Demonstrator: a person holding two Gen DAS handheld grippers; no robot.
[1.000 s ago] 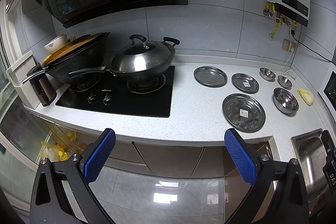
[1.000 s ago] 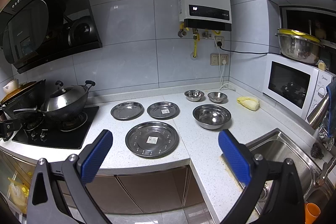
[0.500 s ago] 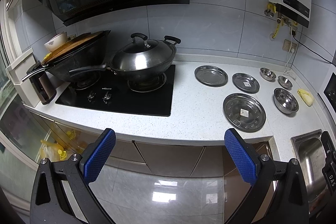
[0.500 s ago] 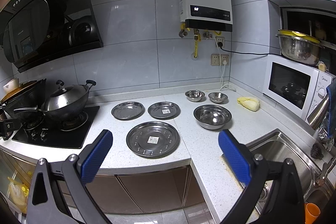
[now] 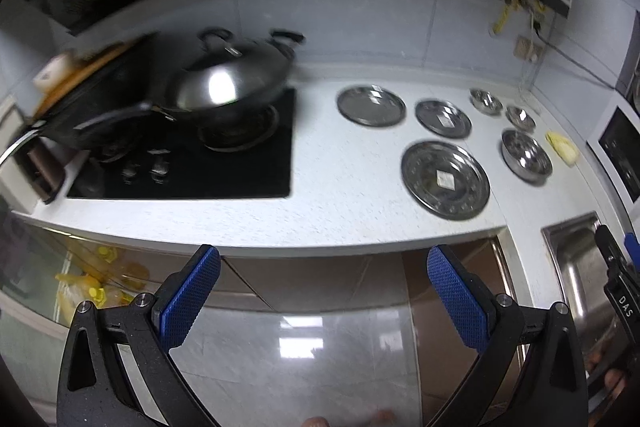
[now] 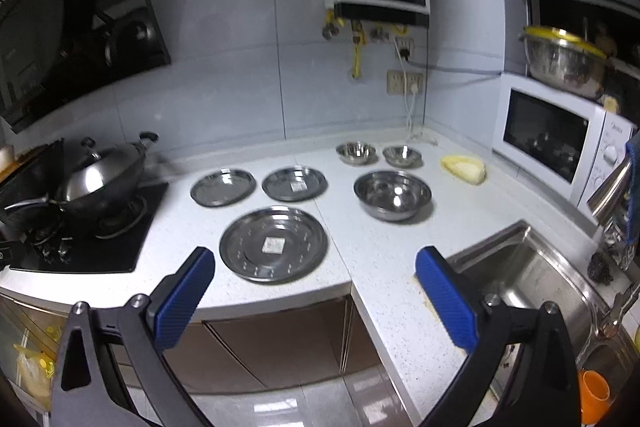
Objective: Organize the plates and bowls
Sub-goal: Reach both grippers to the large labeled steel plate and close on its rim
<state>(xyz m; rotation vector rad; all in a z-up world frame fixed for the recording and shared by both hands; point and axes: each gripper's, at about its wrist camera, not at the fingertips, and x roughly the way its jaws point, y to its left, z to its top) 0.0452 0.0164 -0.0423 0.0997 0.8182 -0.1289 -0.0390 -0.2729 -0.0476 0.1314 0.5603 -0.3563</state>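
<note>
Step in hand: the approach, by my reading. Nothing is stacked or lifted yet, and both tools sit short of the counter edge.
Left gripper (image 5: pixel 322 291): jaws wide apart, nothing between them, held out in front of the counter (image 5: pixel 340 195), over the cabinet fronts and floor.
Right gripper (image 6: pixel 314 287): jaws wide apart and empty too, low over the front of the counter near the big plate (image 6: pixel 274 245).
Plates: the big plate lies nearest the front edge. Two small plates (image 6: pixel 223 187) (image 6: pixel 294 183) lie side by side behind it, all three apart from one another.
Bowls: the big bowl (image 6: pixel 393 195) stands right of the small plates. Two small bowls (image 6: pixel 356 152) (image 6: pixel 402 155) stand side by side behind it, near the wall.
Next move: probably one small plate onto the other or onto the big plate. The rims are thin and lie flat, so a jaw likely has to get under an edge.
Only in the left view: the whole stove (image 5: pixel 192 155) and the lidded wok (image 5: pixel 224 87), though blurred, plus a sliver of the right gripper at the far right.
Only in the right view: the microwave (image 6: pixel 560 143), the sink (image 6: pixel 532 275) in full, and the dishes sharper and closer.
</note>
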